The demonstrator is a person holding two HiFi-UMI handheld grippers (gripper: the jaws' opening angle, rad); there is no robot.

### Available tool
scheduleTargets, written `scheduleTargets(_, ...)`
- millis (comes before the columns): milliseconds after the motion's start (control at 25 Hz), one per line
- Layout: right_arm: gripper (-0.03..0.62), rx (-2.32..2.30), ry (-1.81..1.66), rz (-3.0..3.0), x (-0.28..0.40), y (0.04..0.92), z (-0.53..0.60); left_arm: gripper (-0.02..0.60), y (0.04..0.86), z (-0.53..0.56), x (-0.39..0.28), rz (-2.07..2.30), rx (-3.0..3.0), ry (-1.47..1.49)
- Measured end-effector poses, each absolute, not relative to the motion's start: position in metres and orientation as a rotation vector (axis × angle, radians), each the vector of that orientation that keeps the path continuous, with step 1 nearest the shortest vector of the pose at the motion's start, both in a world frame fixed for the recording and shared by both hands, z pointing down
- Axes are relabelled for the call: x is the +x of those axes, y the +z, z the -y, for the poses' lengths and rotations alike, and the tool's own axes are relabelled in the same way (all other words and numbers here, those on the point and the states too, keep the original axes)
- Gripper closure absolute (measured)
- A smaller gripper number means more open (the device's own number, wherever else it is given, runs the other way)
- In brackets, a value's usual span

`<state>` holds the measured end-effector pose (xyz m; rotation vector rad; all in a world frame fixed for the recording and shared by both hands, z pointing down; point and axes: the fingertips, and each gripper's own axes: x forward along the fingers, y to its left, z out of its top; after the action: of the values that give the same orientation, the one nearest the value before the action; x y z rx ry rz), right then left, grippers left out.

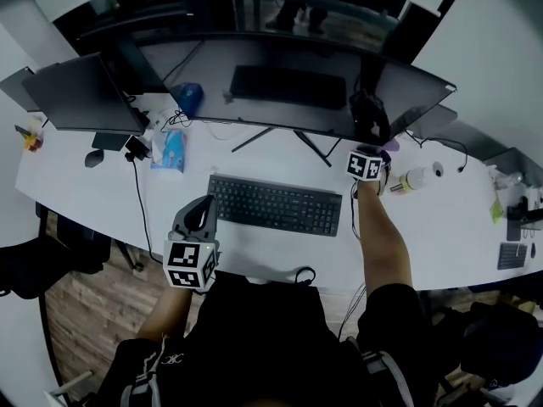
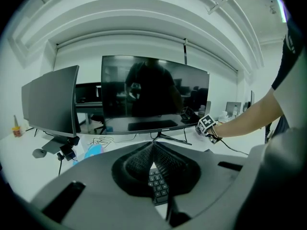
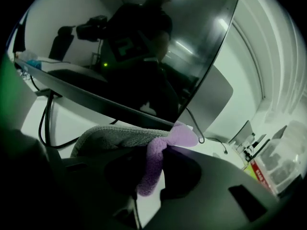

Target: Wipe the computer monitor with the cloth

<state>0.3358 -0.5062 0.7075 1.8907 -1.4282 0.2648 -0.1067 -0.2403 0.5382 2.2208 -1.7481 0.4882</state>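
The wide curved monitor (image 1: 288, 83) stands dark at the back of the white desk (image 1: 441, 227). My right gripper (image 1: 371, 130) is up at the screen's lower right edge, shut on a purple and grey cloth (image 3: 153, 164). In the right gripper view the cloth's top fold lies against the monitor's (image 3: 144, 47) bottom bezel, between that gripper's (image 3: 160, 145) jaws. My left gripper (image 1: 198, 217) hovers over the desk's front edge, left of the keyboard (image 1: 276, 204). Seen in its own view, the left gripper (image 2: 153, 145) has its jaw tips together and holds nothing, pointing at the monitor (image 2: 153, 92).
A second dark monitor (image 1: 81, 96) stands at the left, with a mouse (image 1: 93, 158), cables and a blue packet (image 1: 171, 151) beside its foot. A small bottle (image 1: 407, 179) stands right of my right arm. The main monitor's stand legs (image 1: 280, 138) spread behind the keyboard.
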Motion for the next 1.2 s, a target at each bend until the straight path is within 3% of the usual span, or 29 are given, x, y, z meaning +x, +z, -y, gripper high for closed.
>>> scheduleTargets(1200,0.503,1.899,0.519,1.805,0.189,0.698,0.499,0.568,0.515,0.226,-0.190,1.830,2.201,0.443)
